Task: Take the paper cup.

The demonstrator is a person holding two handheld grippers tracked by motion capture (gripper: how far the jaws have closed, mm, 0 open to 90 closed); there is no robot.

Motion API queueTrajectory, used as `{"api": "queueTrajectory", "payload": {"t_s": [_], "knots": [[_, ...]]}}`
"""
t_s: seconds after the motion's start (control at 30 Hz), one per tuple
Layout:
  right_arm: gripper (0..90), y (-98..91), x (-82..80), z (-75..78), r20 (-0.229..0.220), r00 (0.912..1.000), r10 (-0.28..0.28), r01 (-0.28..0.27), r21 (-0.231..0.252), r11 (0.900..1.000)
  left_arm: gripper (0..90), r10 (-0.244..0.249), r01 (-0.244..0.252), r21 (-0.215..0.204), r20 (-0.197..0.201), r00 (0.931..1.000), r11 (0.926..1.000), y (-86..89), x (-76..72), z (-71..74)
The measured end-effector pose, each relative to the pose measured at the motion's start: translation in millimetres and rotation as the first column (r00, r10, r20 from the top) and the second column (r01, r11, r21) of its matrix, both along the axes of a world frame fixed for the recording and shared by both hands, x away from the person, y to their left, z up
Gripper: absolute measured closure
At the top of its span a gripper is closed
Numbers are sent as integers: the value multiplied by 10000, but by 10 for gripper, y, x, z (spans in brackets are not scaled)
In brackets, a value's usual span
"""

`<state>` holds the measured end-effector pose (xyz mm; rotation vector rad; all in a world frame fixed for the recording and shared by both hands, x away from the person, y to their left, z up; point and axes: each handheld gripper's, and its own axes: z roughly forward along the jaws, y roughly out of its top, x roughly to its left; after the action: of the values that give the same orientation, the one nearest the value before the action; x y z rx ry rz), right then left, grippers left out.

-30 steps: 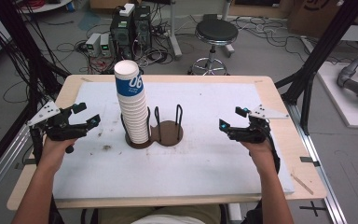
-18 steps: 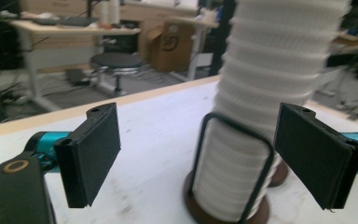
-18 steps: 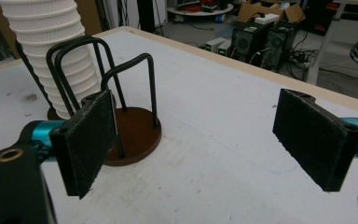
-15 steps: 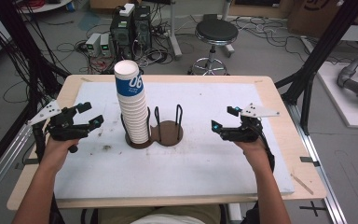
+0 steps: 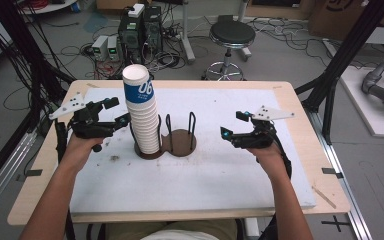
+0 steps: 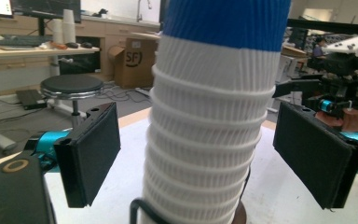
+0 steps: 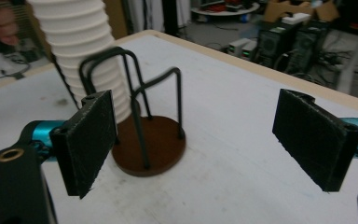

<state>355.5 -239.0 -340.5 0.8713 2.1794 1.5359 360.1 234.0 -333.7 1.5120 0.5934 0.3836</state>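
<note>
On holder (image 5: pixel 172 142) | cup stack (image 5: pixel 142 117) upright, axis vertical | left gripper (image 5: pixel 117 111) jaws wide | right gripper (image 5: pixel 233 124) jaws wide

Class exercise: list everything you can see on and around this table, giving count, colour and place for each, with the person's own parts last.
Cup stack: one, white with a blue-banded top cup, in the holder's left bay.
Cup holder: one, brown base with black wire loops, table centre; right bay empty.
Table: one, white mat on wooden top.
Stool: one, black, behind the table.
Computer towers: two, black, on the floor behind.
Left gripper: black, open, jaws either side of the stack.
Right gripper: black, open, right of the holder.
</note>
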Motion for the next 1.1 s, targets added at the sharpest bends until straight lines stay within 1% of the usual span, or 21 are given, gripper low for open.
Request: {"api": "queueTrajectory", "payload": {"t_s": [0.07,0.1,0.13,0.2,0.23,0.27,0.3,0.33,0.43,0.47,0.5,0.53,0.6,0.67,0.73,0.83,0.93,0.97,1.0,1.03,1.1], "knots": [[143,84,37,74,35,9993,382,-382,-41,9993,147,-76,76,87,58,10000,9999,-45,16,20],[146,177,71,160,47,9971,759,-759,-101,9971,147,-58,57,141,59,10000,9999,-60,27,29],[146,227,86,206,96,9957,922,-921,-142,9956,147,-9,8,207,61,10000,9998,-85,46,47],[145,326,113,301,294,9929,1156,-1150,-218,9931,147,-40,38,217,85,10000,9998,-99,52,55],[145,373,123,351,326,9916,1254,-1247,-224,9919,147,-77,73,307,108,9999,9995,-126,62,64],[145,373,123,351,326,9916,1254,-1247,-224,9919,147,-77,73,307,108,9999,9995,-126,62,64],[145,417,137,398,393,9898,1372,-1362,-259,9903,147,-112,108,336,109,9999,9994,-138,69,62],[145,497,167,489,546,9859,1579,-1564,-307,9872,147,-121,118,376,74,9999,9992,-152,78,56],[145,606,215,606,697,9810,1813,-1786,-428,9830,147,-131,133,540,-33,9999,9985,-187,95,36],[145,606,215,606,697,9810,1813,-1786,-428,9830,147,-139,141,583,-24,9999,9982,-197,96,32],[146,641,228,639,727,9797,1870,-1839,-468,9818,147,-149,148,589,5,9999,9982,-204,101,29],[146,707,253,698,882,9755,2017,-1976,-529,9789,147,-145,146,623,-23,9999,9979,-216,113,23],[146,740,262,724,872,9743,2075,-2034,-533,9776,147,-114,118,638,-53,9999,9979,-222,124,19],[146,838,302,789,967,9697,2244,-2191,-623,9737,145,-194,202,691,-114,9997,9974,-244,144,5],[146,902,335,821,905,9664,2406,-2364,-552,9701,138,-241,249,701,-116,9996,9972,-258,148,4],[146,956,364,842,876,9657,2443,-2392,-651,9688,135,-228,234,711,-96,9997,9972,-263,155,5],[146,1047,401,874,822,9636,2544,-2482,-788,9655,135,-252,265,640,-196,9995,9976,-263,161,4],[146,1065,410,880,880,9622,2579,-2511,-808,9646,137,-275,287,658,-188,9994,9974,-261,161,5],[146,1082,407,884,794,9629,2581,-2521,-778,9646,139,-360,366,740,-96,9993,9966,-253,164,6],[146,1096,418,883,871,9611,2621,-2555,-805,9635,143,-389,393,765,-59,9992,9963,-250,166,5],[146,1117,432,874,813,9612,2635,-2569,-826,9629,148,-407,410,759,-46,9992,9963,-248,168,3]]}}
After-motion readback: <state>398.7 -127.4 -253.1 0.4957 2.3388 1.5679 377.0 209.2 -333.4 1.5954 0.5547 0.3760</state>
